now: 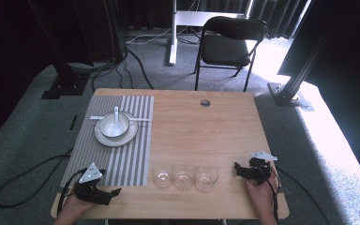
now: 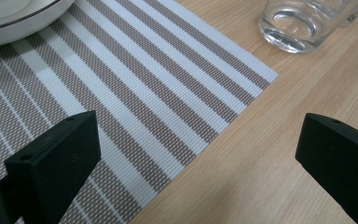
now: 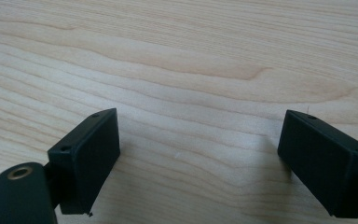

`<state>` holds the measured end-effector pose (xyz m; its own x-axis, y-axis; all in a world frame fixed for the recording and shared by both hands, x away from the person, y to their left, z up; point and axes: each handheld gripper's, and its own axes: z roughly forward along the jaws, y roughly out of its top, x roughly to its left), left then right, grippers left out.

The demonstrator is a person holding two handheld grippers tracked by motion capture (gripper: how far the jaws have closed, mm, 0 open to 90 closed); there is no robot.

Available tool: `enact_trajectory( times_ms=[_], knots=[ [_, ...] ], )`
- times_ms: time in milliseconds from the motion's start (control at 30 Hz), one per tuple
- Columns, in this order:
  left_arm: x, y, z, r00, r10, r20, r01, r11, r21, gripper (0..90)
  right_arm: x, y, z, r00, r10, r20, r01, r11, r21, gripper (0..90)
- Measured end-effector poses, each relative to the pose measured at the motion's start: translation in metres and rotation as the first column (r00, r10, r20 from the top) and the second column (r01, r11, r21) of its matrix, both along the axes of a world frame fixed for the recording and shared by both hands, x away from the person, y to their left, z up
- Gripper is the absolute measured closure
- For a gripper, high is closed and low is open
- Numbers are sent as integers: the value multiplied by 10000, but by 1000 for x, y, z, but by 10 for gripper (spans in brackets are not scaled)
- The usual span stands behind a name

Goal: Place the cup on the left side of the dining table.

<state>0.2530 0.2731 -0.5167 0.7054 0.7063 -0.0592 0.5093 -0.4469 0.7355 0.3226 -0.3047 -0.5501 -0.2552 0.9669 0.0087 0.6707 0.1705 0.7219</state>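
High view, 3 glasses (image 1: 183, 177) (empty), 2 hand-held grippers (image 1: 115, 192) (image 1: 238, 168), both agape, gripping nil.

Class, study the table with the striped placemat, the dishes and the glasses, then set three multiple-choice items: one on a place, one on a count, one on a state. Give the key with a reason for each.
1. Where does the bowl stand?
A. on the plate on the striped placemat
B. on bare wood beside the glasses
C. on the chair

2. How many glasses stand in the row near the front edge?
A. two
B. three
C. five

3. How does the left gripper stand?
A. shut on a glass
B. shut on the spoon
C. open, holding nothing

Key: 1 A, the bowl sits on the plate on the placemat. 2 B, three glasses stand side by side. 3 C, its jaws stand wide apart over the placemat corner and the table.
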Motion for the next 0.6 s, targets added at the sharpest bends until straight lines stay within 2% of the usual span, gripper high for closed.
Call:
enact_trajectory(
  times_ms=[167, 433, 600],
  knots=[
    [3, -6, 4, 9999, -129, 66, 129, 9999, -24, 3, 0, 0, 0, 10000, -3, -2, 3, 10000, 4, 123],
    [10, -21, 6, 9986, -524, 26, 523, 9982, 285, 4, 0, 0, 0, 10000, -6, -2, 6, 10000, 7, 123],
    [13, -30, 9, 9973, -724, 126, 721, 9972, 200, 4, 0, 0, 0, 10000, -5, -3, 5, 10000, 6, 123]
  ],
)
